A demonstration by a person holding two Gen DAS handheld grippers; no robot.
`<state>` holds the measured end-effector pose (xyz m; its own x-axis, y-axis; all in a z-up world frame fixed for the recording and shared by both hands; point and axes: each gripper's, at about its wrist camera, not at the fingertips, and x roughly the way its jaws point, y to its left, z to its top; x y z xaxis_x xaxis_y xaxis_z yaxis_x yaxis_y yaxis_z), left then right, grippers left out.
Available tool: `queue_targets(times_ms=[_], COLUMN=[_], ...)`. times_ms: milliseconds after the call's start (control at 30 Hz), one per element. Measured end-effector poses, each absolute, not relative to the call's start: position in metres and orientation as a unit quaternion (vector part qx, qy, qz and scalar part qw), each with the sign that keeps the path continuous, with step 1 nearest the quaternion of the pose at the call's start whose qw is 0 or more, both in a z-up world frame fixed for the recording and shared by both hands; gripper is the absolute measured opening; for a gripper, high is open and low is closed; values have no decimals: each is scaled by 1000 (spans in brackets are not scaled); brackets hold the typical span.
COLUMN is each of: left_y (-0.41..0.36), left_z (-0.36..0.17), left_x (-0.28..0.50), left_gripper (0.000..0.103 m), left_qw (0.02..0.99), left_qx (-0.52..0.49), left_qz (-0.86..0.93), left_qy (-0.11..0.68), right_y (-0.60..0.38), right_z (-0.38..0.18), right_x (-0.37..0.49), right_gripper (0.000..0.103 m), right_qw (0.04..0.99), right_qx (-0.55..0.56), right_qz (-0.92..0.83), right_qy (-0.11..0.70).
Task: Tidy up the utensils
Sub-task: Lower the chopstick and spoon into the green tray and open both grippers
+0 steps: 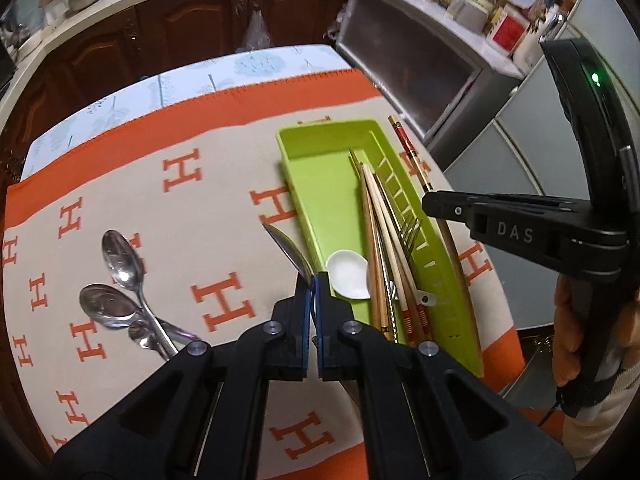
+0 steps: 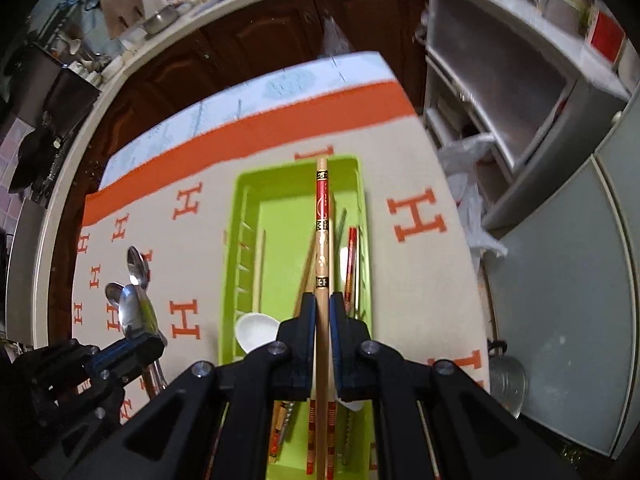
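We hold a metal spoon in the left gripper, whose blue-lined fingers are pressed together on the spoon's neck, so that the bowl sticks out ahead of the tips. The spoon hangs just beside the near left wall of the green tray, over the cloth with its orange H pattern.

The right gripper is clamped on a single chopstick, which runs forward between the fingers and out along the length of the tray. Its far end, banded red and black, reaches about to the tray's far wall. In the left camera this gripper appears from the side, beyond the tray's right wall, with a hand around its handle.

Inside the tray lie several chopsticks, a fork and a white spoon, gathered toward the near right part. The far part of the tray floor is bare.

On the cloth to the left, well apart from the tray, three more metal spoons lie in a loose bunch, their handles crossing toward the near side.
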<state>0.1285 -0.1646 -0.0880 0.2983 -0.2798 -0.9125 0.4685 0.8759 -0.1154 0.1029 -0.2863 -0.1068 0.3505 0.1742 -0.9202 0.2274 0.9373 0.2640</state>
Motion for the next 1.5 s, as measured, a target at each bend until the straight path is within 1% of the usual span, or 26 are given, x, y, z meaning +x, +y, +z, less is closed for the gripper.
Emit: queue_targets(times_ms=[100,233,700,767,800,867,900,967,1033,1100,1500], left_y=[-175,-186,-223,-225,-226,-228,-228,-228,-227,-224,-191], left_z=[-95,-103,-122,-123,-122,-121,-119,-116,-112,-108,-93], left_x=[128,126,118,115,114,109,107,101,95,90,68], left_gripper=[0,0,0,0,1,5,7,18,41,47,48], left_qw=[794,789,774,774,774,777,778,781,786,793,810], left_qx=[91,98,148,157,161,171,174,181,182,184,165], left_qz=[-235,-238,-258,-260,-261,-261,-263,-265,-267,-265,-249], left_qy=[553,558,559,556,554,546,543,535,528,516,505], right_y=[-291,-298,-313,-317,-319,-322,-323,-323,-322,-321,-298], right_z=[-115,-115,-90,-88,-87,-87,-87,-89,-93,-96,-100], right_x=[100,89,58,53,50,45,43,39,37,34,27], right_gripper=[8,8,9,10,12,21,21,22,22,22,22], right_qw=[793,795,821,825,826,827,827,827,824,821,821], right_qx=[190,210,218,219,221,227,229,230,233,237,227], right_qz=[-11,-4,-24,-33,-36,-37,-37,-38,-36,-35,-16], right_qy=[578,570,527,521,518,513,512,512,516,518,524])
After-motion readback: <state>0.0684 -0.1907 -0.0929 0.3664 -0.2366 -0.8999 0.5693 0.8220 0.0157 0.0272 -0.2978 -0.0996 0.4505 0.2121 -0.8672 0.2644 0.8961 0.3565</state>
